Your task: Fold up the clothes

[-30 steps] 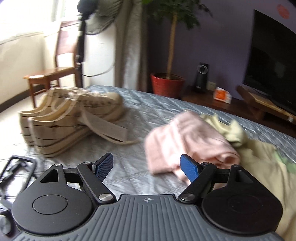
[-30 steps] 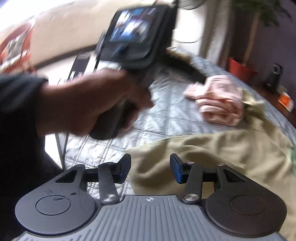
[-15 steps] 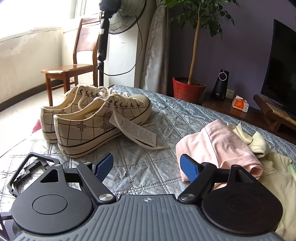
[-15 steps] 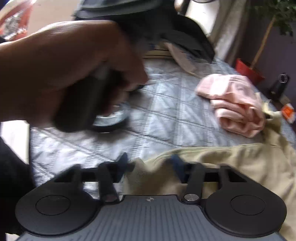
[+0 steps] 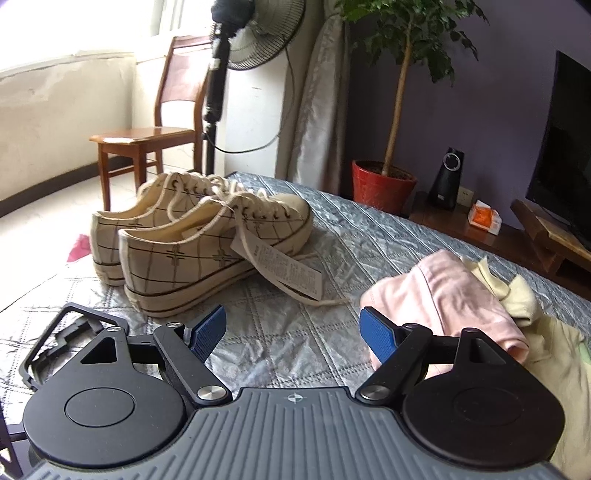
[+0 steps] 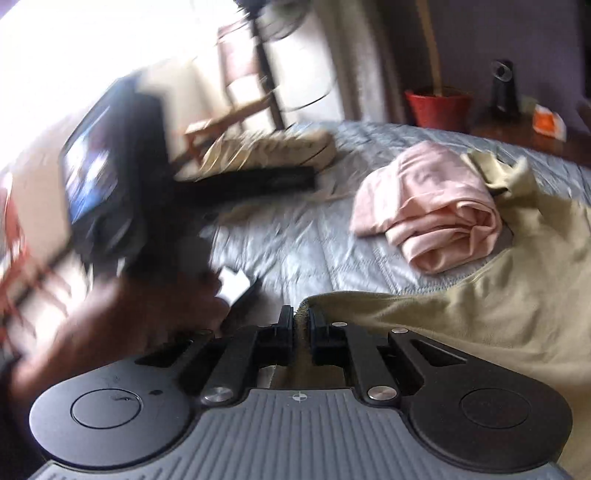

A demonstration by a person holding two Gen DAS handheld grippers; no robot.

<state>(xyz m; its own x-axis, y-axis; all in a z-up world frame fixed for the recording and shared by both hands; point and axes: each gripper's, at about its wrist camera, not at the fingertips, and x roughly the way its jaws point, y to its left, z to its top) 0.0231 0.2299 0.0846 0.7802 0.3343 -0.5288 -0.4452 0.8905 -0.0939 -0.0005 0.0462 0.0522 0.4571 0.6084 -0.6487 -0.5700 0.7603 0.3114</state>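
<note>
Where a silver-grey quilted bedspread (image 5: 343,236) covers the bed, clothes and shoes lie spread across it in a room with purple walls. The right tool (image 6: 302,320) is closing its jaws on the near edge of an olive-beige garment (image 6: 461,314), with the cloth's hem pinched between the two black fingers. That garment sprawls over the near right part of the bed. Just beyond it lies a rolled pink garment (image 6: 436,206), touching a crumpled pale yellow cloth (image 6: 495,166) at its far side. The left tool (image 5: 291,326) hangs above the bedspread with its blue-padded fingers (image 5: 208,328) spread wide and nothing between them; the pink garment lies just behind its right finger. To the left, a pair of cream checked sneakers (image 5: 207,236) stands side by side on the bed, a paper tag (image 5: 284,271) trailing from the nearer shoe. Behind the bed are a wooden chair (image 5: 147,136), a standing fan (image 5: 255,33), a pale curtain (image 5: 317,103), a small tree in a red pot (image 5: 384,184), a black speaker (image 5: 447,181) and a dark television (image 5: 569,155) on a low wooden stand. In the right wrist view, the person's blurred hand (image 6: 122,314) grips the handle of the left tool, which carries a small lit screen (image 6: 88,173).
</note>
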